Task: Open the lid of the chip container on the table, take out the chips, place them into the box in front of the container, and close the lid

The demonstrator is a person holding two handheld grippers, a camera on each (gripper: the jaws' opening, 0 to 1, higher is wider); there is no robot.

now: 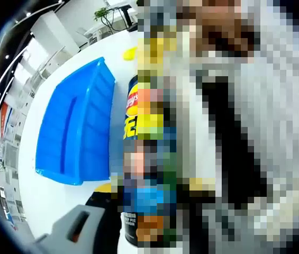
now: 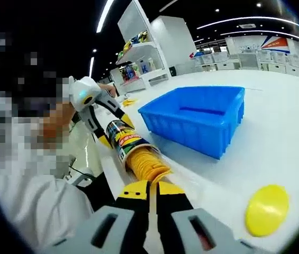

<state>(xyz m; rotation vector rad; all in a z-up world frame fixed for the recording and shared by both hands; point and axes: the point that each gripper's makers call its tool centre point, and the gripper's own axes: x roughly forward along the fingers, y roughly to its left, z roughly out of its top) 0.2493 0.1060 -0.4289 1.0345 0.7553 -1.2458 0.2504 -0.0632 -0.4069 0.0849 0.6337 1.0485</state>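
My left gripper [image 1: 121, 211] is shut on the black chip can [image 1: 132, 114], which lies along its jaws. In the right gripper view the same gripper [image 2: 107, 119] holds the can [image 2: 124, 138] tilted above the white table [image 2: 276, 143]. A stack of yellow chips [image 2: 146, 164] sticks out of the can's open mouth. My right gripper [image 2: 150, 186] has its jaws pressed together at the near end of that stack. The blue box [image 2: 197, 119] stands empty just beyond; in the left gripper view the box [image 1: 75, 127] sits left of the can. The yellow lid [image 2: 267, 209] lies flat on the table.
A person's hand and pale sleeve [image 2: 38, 201] are close on the left. White shelving [image 2: 149, 47] stands behind the table. The lid [image 1: 129, 53] lies past the can's far end. Bare tabletop [image 2: 287, 159] lies right of the box.
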